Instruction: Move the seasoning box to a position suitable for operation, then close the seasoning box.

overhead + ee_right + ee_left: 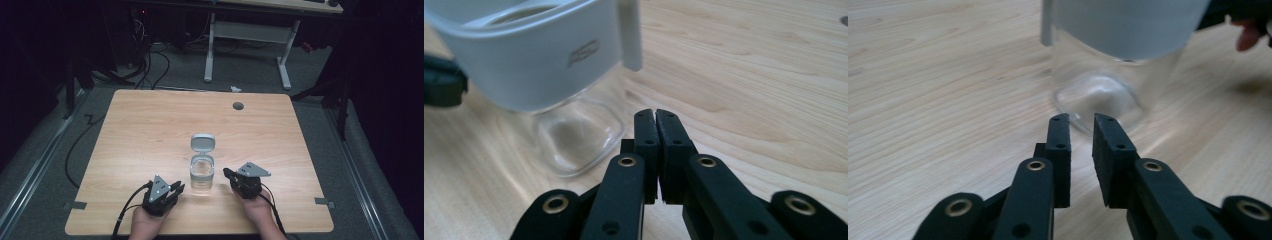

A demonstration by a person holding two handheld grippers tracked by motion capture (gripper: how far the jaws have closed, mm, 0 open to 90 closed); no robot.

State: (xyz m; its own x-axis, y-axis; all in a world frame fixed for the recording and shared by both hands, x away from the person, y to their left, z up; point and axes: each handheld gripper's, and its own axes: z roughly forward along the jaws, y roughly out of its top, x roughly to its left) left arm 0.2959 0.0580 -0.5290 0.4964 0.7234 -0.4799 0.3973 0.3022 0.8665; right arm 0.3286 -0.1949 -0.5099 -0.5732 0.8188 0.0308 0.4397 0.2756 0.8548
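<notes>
The room is dark, with a grey floor [45, 145], black cables [150, 65] trailing across it, and a white-legged bench [250, 35] standing well behind. The desk [150, 125] is pale wood with fine grain, and a small round grey grommet [238, 105] sits near its far edge.

A jar [202, 172] stands upright near the middle of the desk, closer to the near edge. Its body is clear and squarish with rounded corners, and looks empty. A pale grey collar rings its top, and a hinged lid [203, 142] of the same grey stands flipped open behind it. The right tool view shows a faint embossed mark on the collar.

The left tool [176, 188] lies low just beside the jar's left side, its jaws a narrow gap apart and holding nothing. The right tool [227, 173] lies just beside the jar's right side, its jaws pressed together on nothing. A hand [147, 222] grips each from the near edge.
</notes>
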